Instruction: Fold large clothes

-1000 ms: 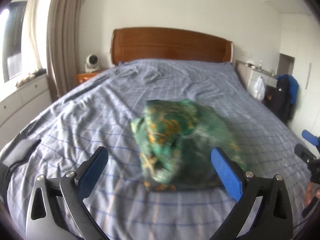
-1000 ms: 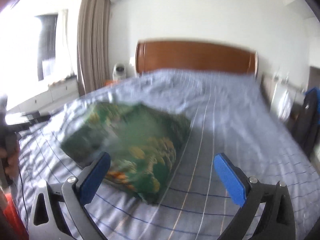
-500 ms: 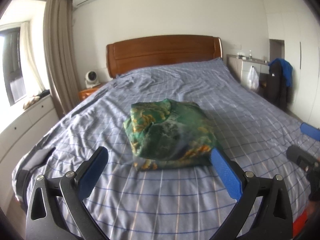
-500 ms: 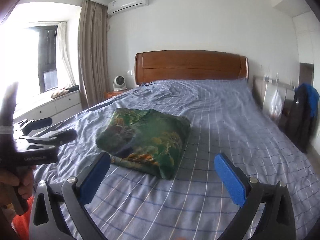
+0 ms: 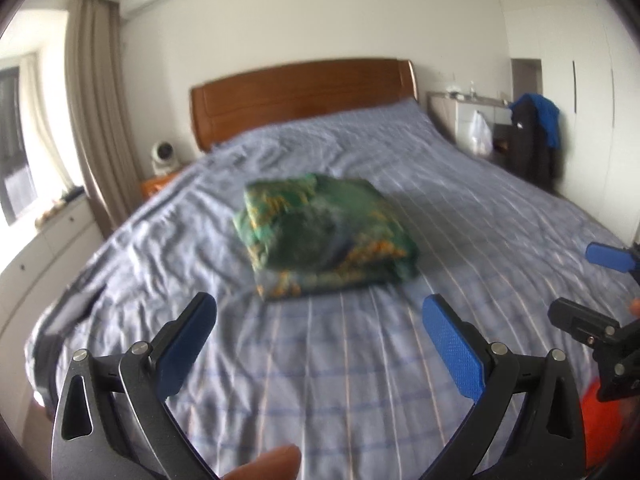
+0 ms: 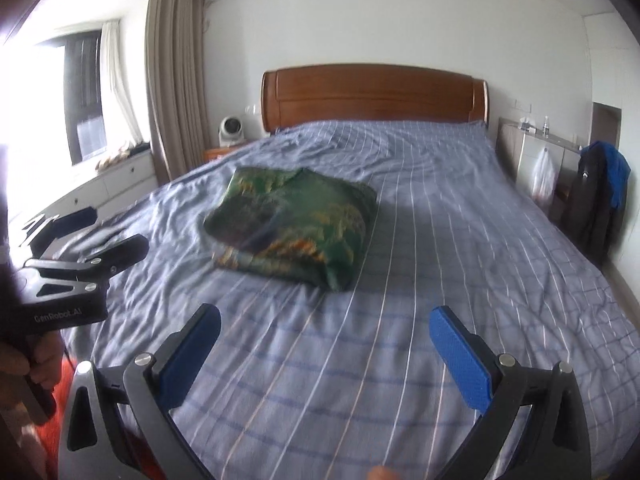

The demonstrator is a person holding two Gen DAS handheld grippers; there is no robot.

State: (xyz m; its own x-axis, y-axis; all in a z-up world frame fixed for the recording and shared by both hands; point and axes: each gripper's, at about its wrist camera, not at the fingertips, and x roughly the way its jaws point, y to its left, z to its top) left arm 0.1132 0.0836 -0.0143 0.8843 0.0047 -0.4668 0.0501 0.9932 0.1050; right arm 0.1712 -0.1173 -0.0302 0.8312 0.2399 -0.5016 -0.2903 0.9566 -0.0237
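Folded green garment (image 5: 324, 228) on bed (image 5: 360, 360)

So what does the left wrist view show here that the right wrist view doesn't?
Only the left wrist view shows the right gripper, at its right edge, jaws apart. Only the right wrist view shows the left gripper, at its left edge, jaws apart, and the hand holding it. Both show the folded green garment lying free on the blue checked bed, the wooden headboard, the small white fan and the dark jacket hanging at right.
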